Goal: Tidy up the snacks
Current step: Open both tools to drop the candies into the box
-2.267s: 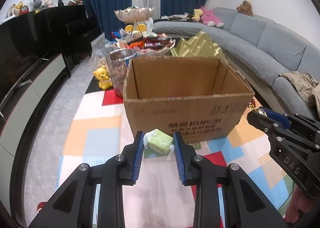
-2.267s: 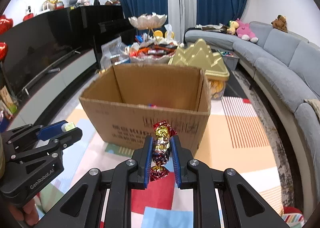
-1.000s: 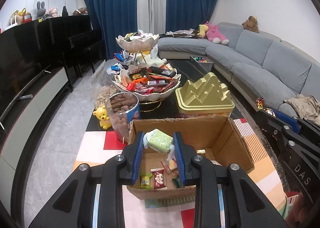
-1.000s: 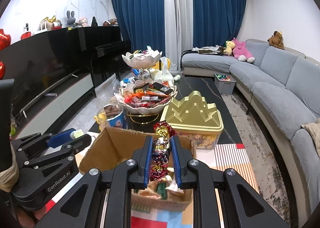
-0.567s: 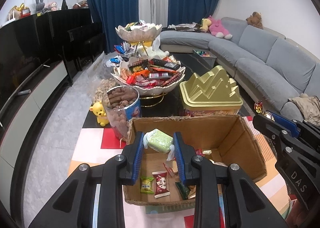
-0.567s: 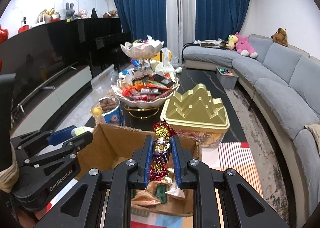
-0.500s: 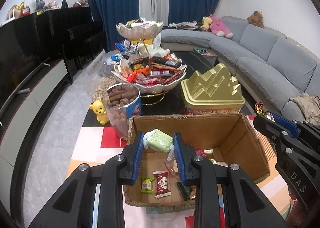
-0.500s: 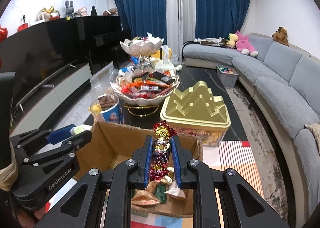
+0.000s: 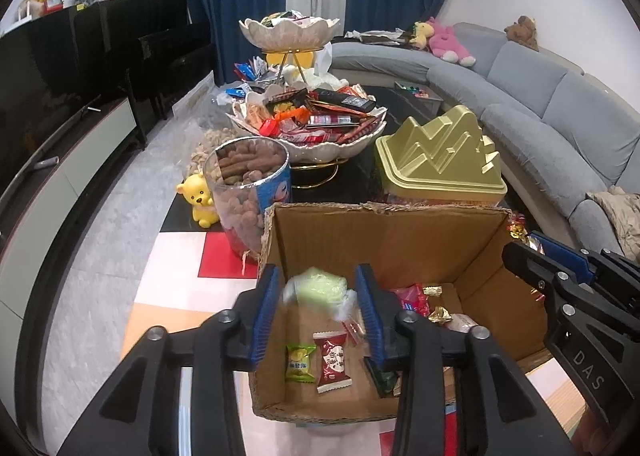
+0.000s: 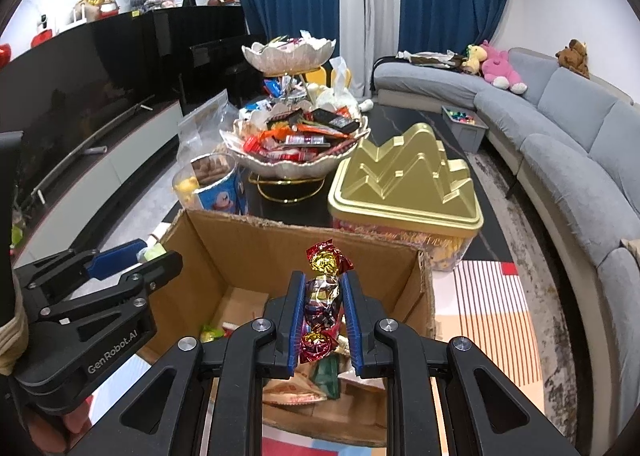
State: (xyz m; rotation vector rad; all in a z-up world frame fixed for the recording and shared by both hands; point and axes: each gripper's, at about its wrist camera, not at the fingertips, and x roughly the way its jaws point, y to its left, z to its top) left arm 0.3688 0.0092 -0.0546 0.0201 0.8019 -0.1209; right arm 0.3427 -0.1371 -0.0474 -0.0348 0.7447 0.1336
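Several snacks already lay in the cardboard box (image 9: 472, 252), the left gripper (image 9: 318, 312) had spread, dropping the green candy (image 9: 320, 288), while the right gripper (image 10: 322, 316) pinched foil-wrapped candies (image 10: 322, 296) awaiting release.

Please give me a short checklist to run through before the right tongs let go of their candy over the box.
1. Right tongs grip the foil-wrapped candies: ok, both blue pads press on the wrappers.
2. Right tongs are over the cardboard box opening: ok, the box floor shows beneath them.
3. Left tongs have released the green snack: ok, the pads stand apart from it and it looks blurred, apparently falling.
4. Green snack has landed in the box: cannot tell, it is in mid-air.
5. Room in the box: ok, bare cardboard shows among the wrapped snacks.
6. Left tongs clear of the drop path: ok, they sit at the box's left side.
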